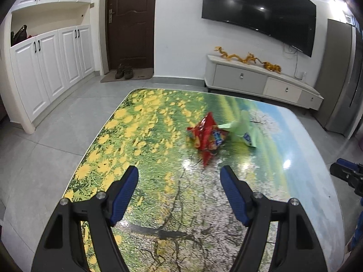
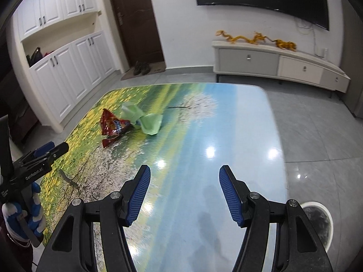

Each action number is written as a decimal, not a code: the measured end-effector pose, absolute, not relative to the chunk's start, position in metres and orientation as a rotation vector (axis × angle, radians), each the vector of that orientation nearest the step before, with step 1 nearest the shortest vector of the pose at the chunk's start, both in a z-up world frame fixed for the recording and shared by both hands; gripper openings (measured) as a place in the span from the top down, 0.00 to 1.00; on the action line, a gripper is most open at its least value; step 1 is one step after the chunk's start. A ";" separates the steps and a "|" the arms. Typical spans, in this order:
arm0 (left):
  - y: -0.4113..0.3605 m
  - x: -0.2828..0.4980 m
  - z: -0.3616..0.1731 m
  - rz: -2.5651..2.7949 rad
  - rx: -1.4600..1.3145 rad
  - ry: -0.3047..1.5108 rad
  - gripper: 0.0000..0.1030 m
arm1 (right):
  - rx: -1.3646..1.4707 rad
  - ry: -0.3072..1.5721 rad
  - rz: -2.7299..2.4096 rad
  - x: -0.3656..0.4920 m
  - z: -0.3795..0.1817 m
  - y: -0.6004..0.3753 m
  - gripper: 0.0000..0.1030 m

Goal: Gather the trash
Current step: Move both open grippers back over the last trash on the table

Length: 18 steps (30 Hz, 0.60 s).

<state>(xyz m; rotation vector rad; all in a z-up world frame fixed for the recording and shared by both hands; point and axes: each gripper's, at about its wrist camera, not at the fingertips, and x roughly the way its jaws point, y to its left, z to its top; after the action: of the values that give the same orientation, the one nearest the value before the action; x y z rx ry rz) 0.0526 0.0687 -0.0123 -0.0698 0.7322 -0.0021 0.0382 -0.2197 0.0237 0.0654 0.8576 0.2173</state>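
A crumpled red snack wrapper [image 1: 207, 137] lies on the glossy landscape-print table [image 1: 140, 136], touching a crumpled pale green wrapper [image 1: 244, 130] to its right. My left gripper [image 1: 179, 172] hovers open over the table just short of the red wrapper, nothing between its blue pads. In the right wrist view the red wrapper [image 2: 112, 125] and green wrapper [image 2: 145, 120] lie far to the upper left. My right gripper [image 2: 185, 173] is open and empty over the blue part of the table [image 2: 238, 124]. The left gripper [image 2: 48, 150] shows at that view's left edge, held by a gloved hand [image 2: 25, 217].
A white bin with a dark liner [image 2: 317, 222] stands on the grey tile floor beside the table's right edge. Beyond the table are a white TV cabinet [image 1: 263, 79] under a wall-mounted TV, a brown door with shoes on a mat [image 1: 124, 71], and white cupboards on the left.
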 end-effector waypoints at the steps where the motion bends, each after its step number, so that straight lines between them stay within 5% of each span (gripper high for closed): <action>1: 0.070 0.054 -0.014 0.001 -0.070 0.737 0.29 | 0.060 0.864 0.227 0.042 0.021 -0.215 0.40; 18: 0.083 0.089 -0.029 -0.008 -0.073 0.761 0.29 | -0.054 0.891 0.362 0.106 0.004 -0.149 0.37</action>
<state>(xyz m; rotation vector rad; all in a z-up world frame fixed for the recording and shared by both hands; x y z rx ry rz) 0.0888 0.0829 -0.0292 -0.0733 0.7611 -0.0080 0.1059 -0.1487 0.0037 -0.0536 0.8911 0.3621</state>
